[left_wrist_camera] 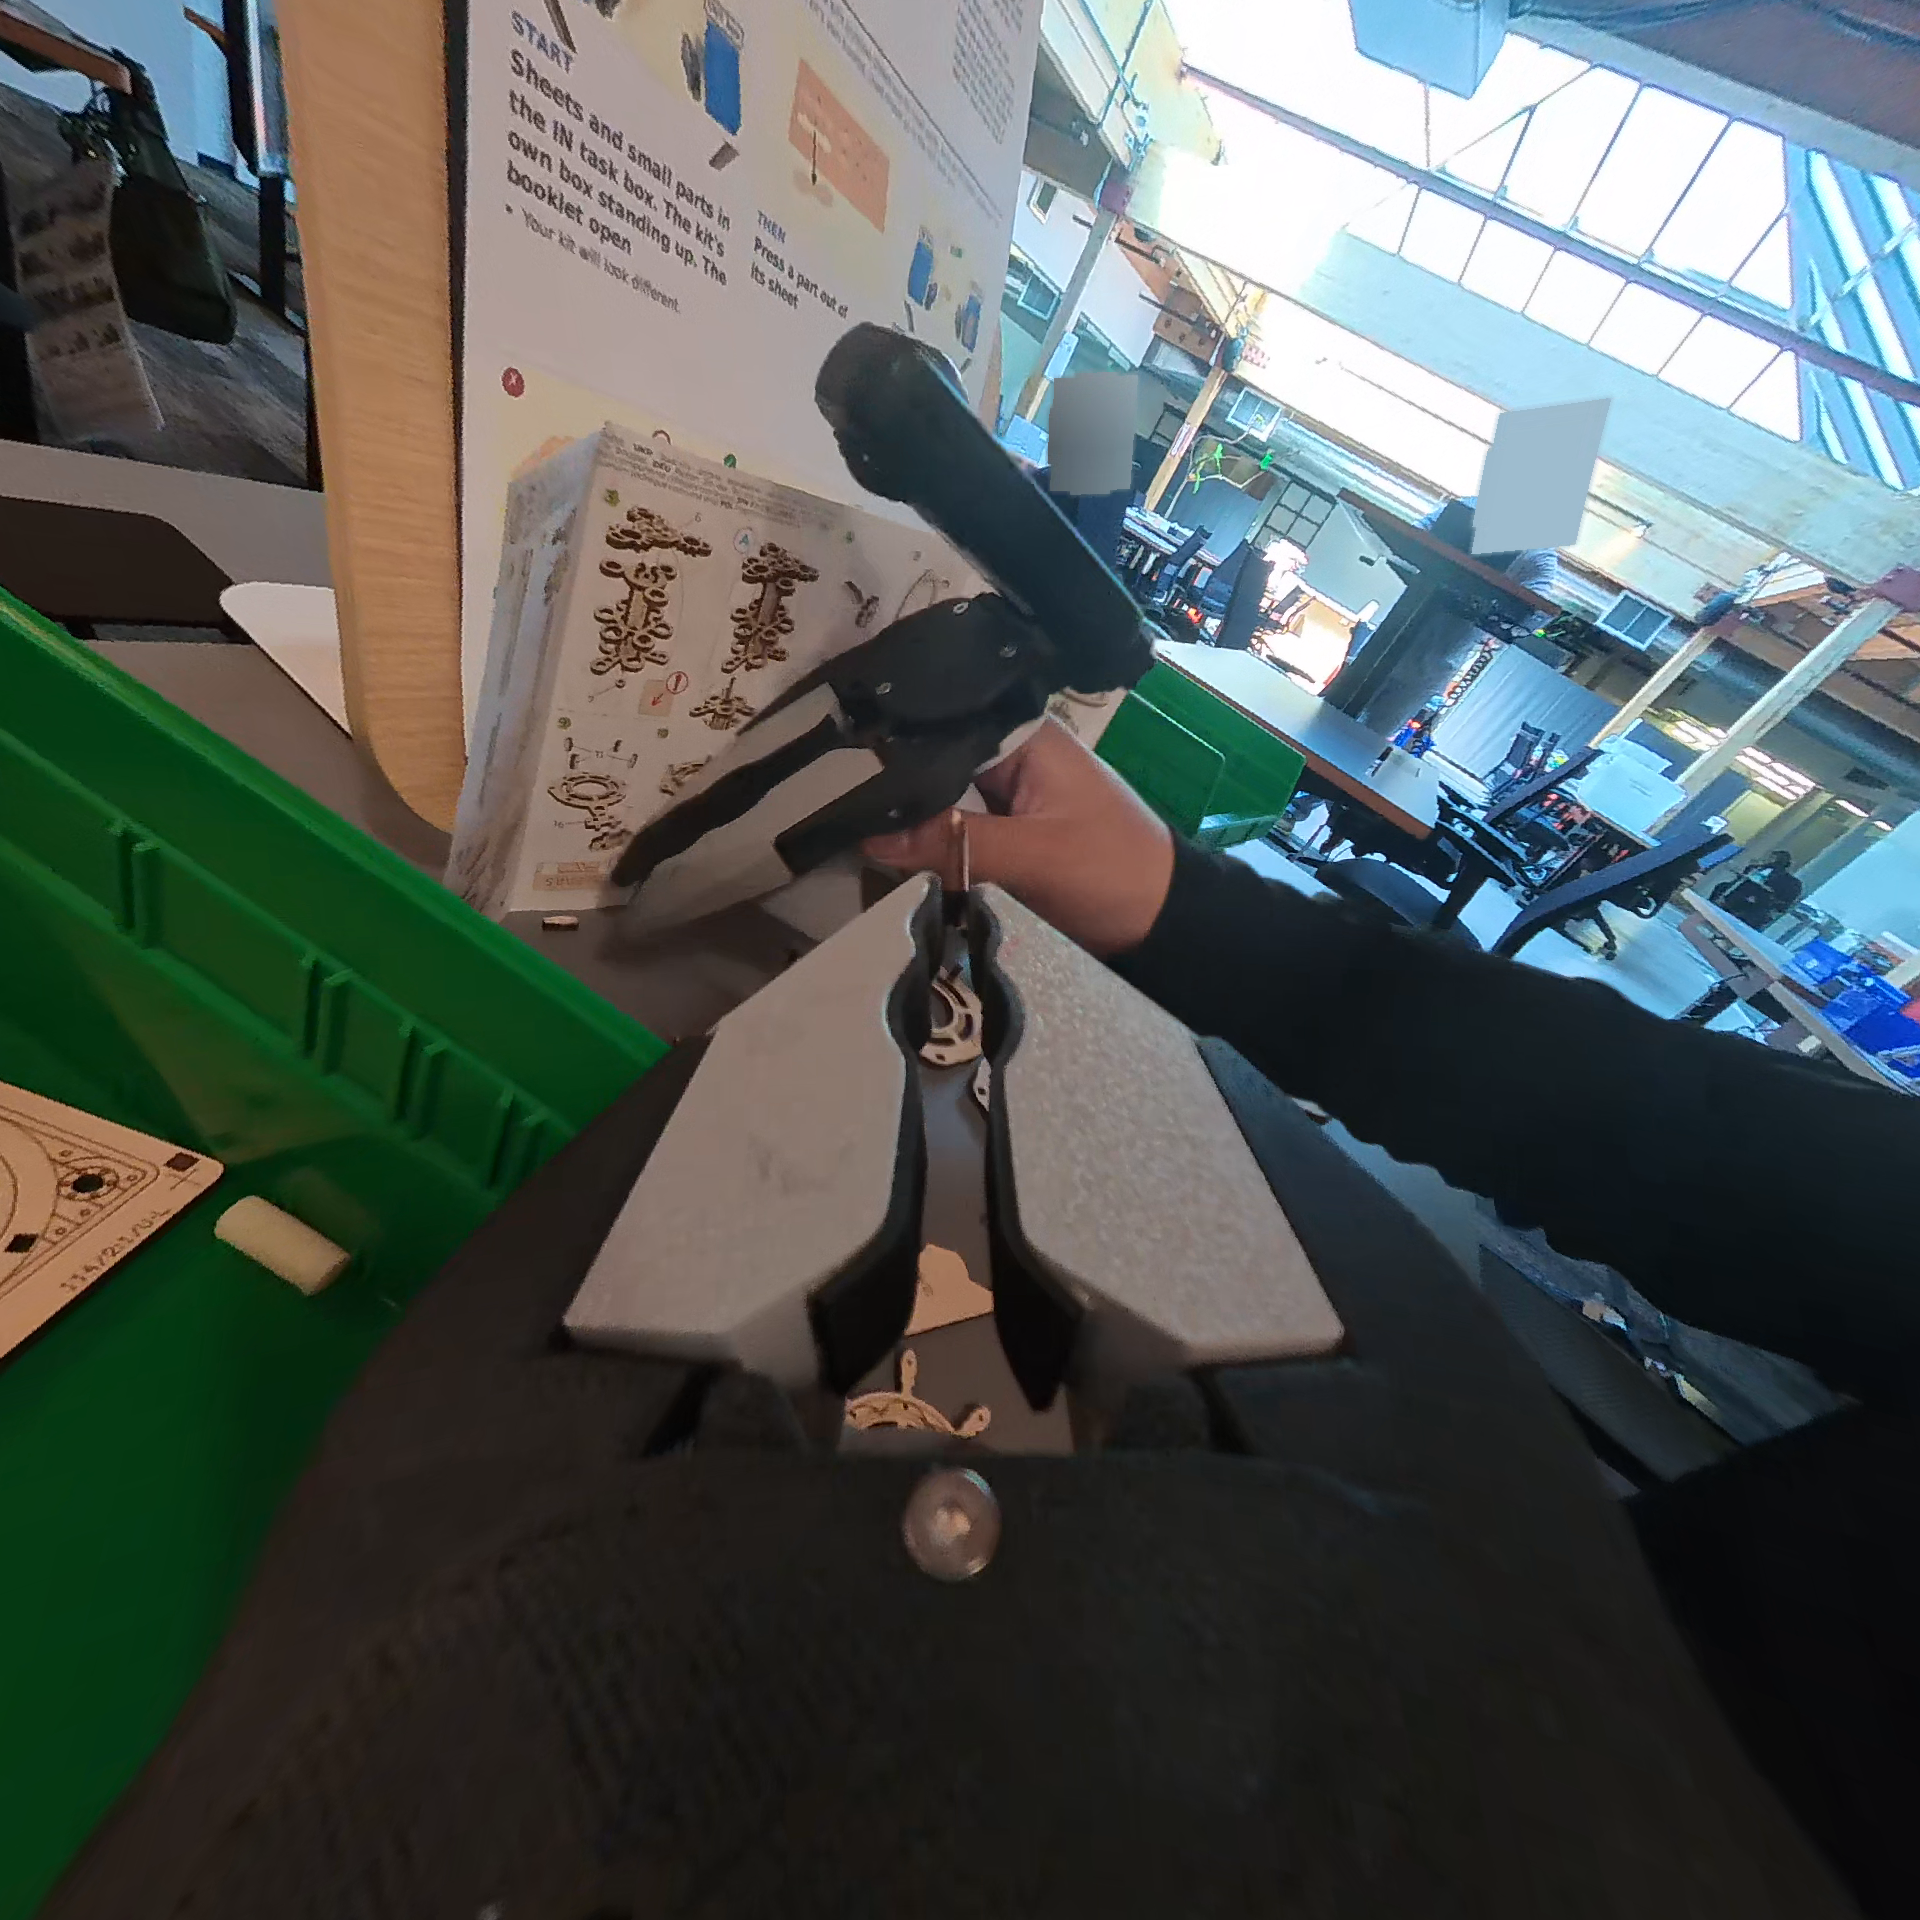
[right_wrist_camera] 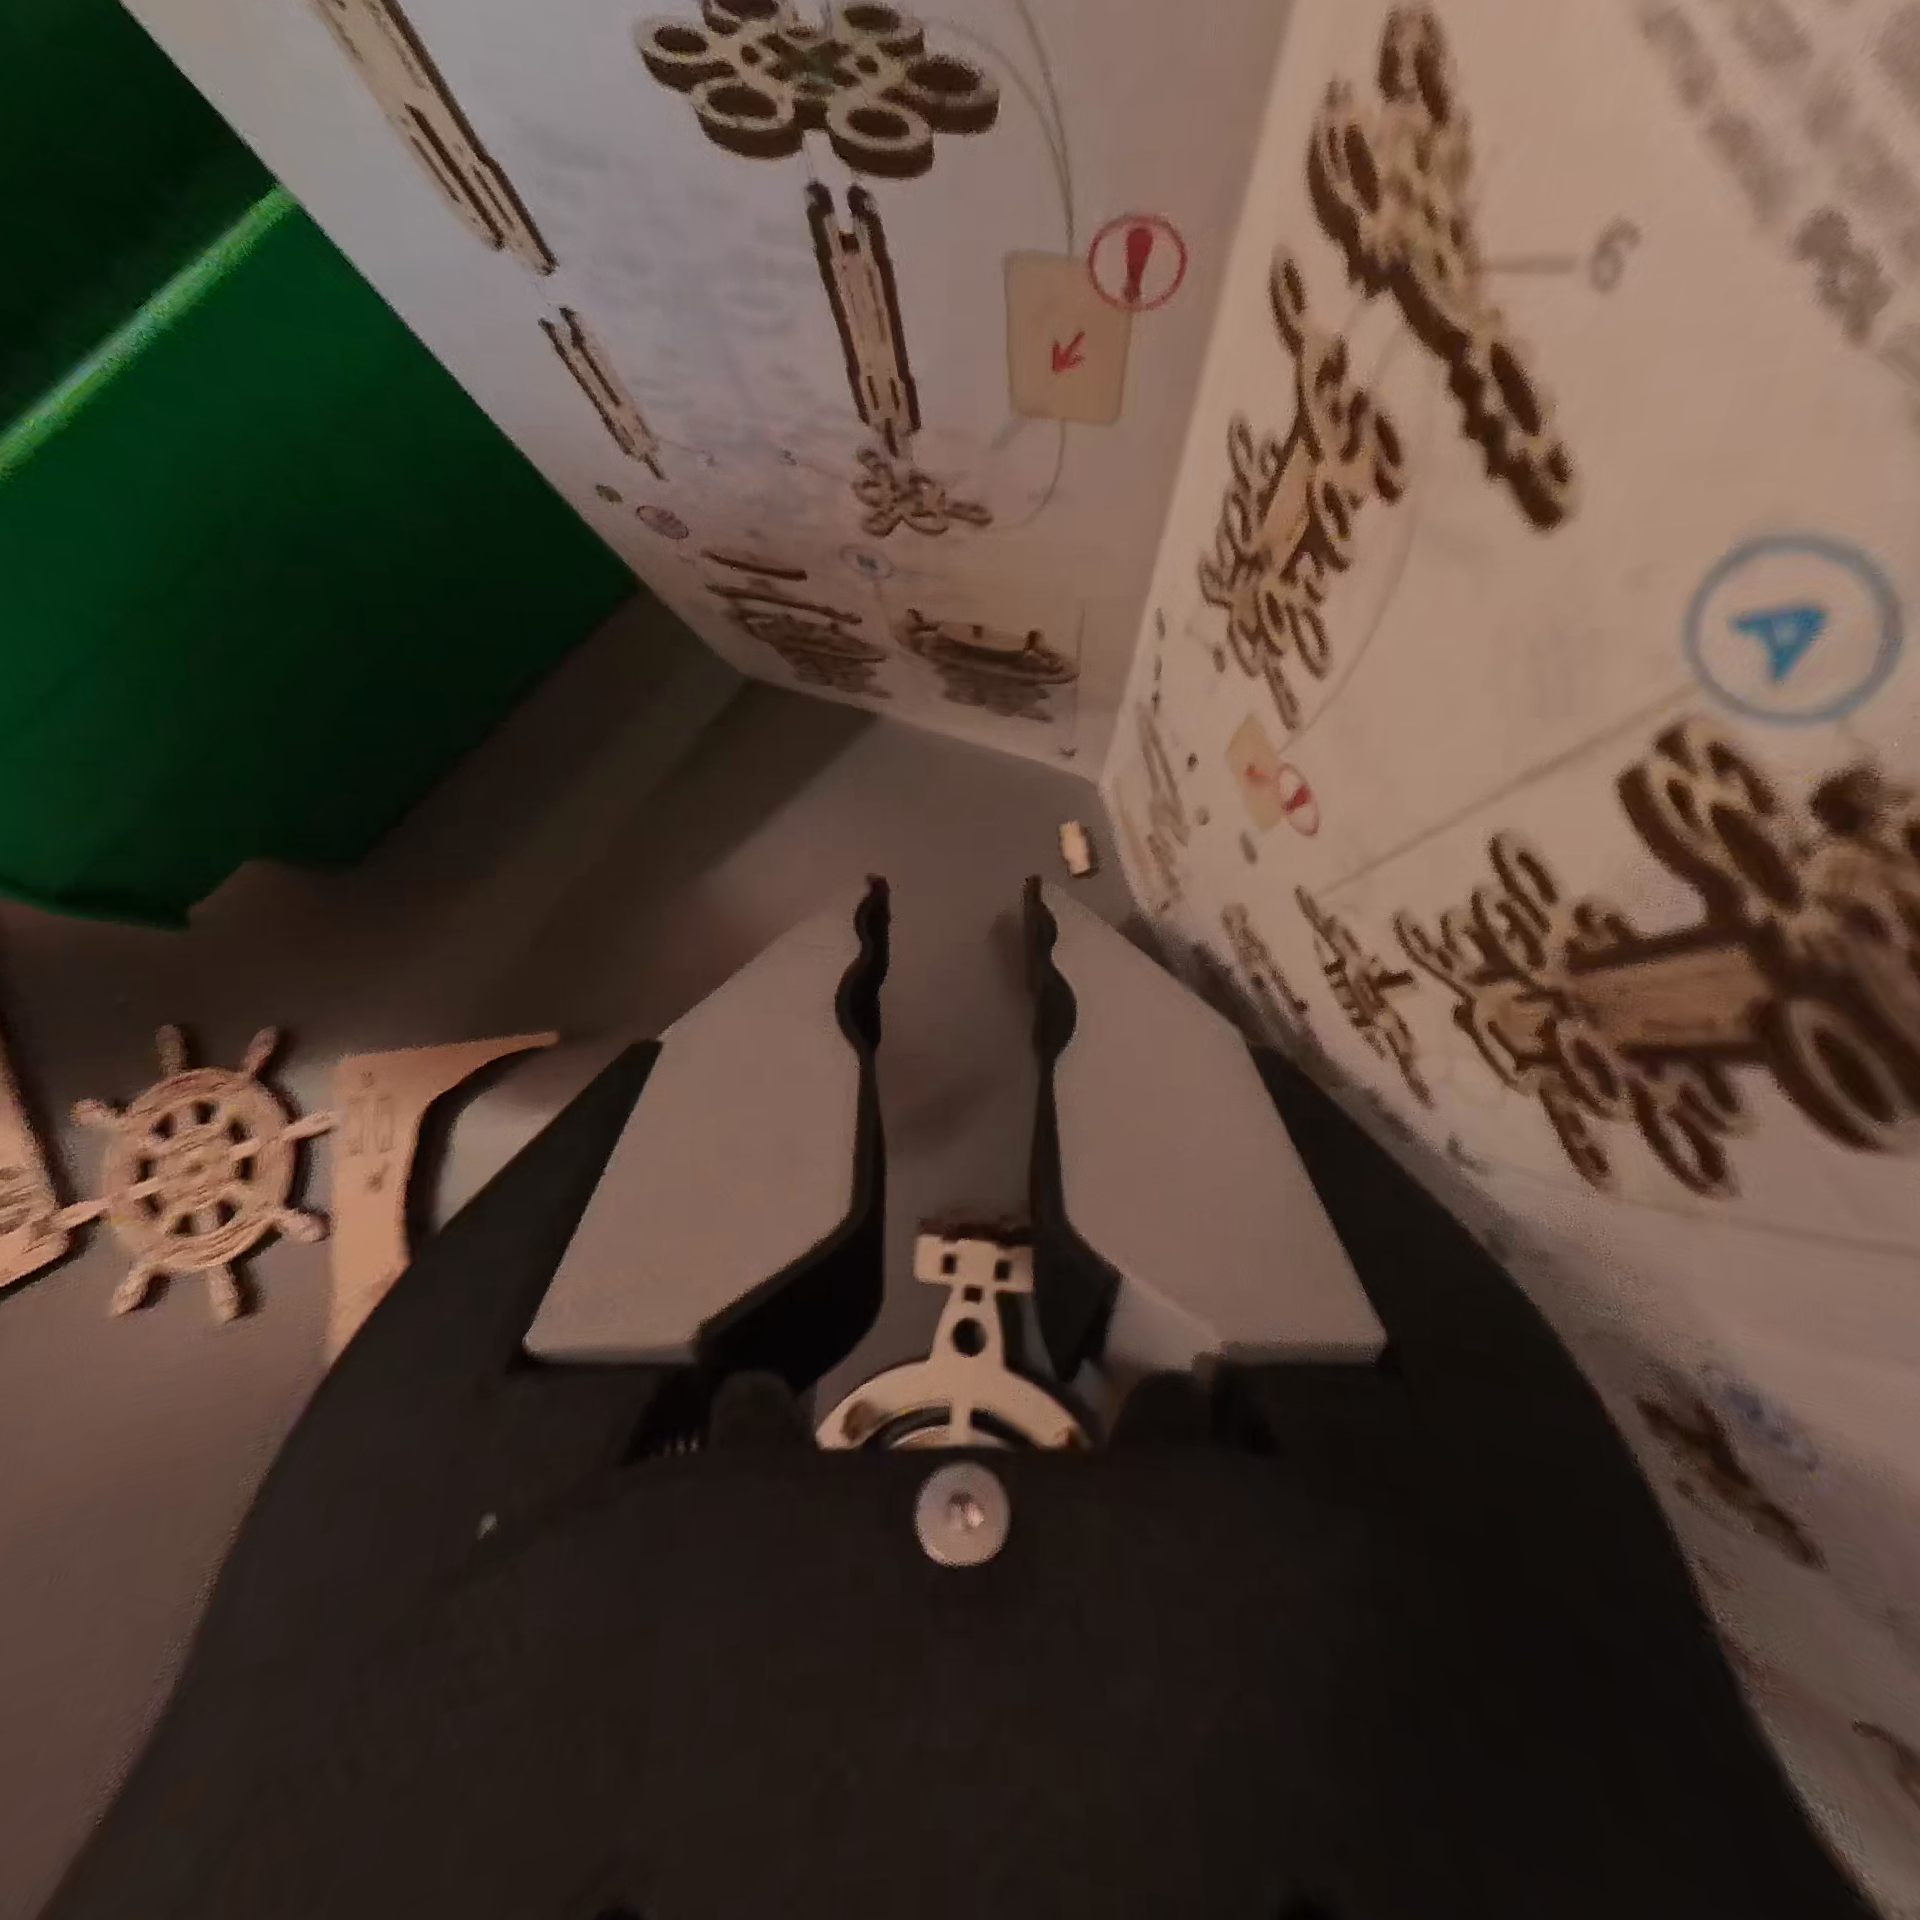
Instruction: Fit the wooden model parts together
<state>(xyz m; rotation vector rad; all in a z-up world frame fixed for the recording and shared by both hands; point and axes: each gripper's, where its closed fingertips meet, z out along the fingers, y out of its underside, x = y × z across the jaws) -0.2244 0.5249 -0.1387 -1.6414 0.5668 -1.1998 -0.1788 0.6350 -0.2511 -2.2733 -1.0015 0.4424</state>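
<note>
My left gripper (left_wrist_camera: 951, 902) is shut on a thin wooden part (left_wrist_camera: 962, 847) that I see edge-on, sticking up past the fingertips. A wooden ring piece (left_wrist_camera: 951, 1023) shows through the gap between the fingers. My right gripper (right_wrist_camera: 956, 894) is open and empty. It points down at the grey table next to the open booklet (right_wrist_camera: 1455, 623), close to a tiny wooden piece (right_wrist_camera: 1077, 847). It also shows in the left wrist view (left_wrist_camera: 634, 883), just beyond the left fingertips. A pale ring-and-stem part (right_wrist_camera: 971, 1340) shows under its base.
A ship's wheel part (right_wrist_camera: 197, 1174) and a sheet offcut (right_wrist_camera: 384, 1143) lie on the table at the left. A green bin (left_wrist_camera: 260, 935) at the left holds a wooden sheet (left_wrist_camera: 62, 1195) and a small white block (left_wrist_camera: 281, 1242). An instruction board (left_wrist_camera: 727, 208) stands behind the booklet (left_wrist_camera: 644, 644).
</note>
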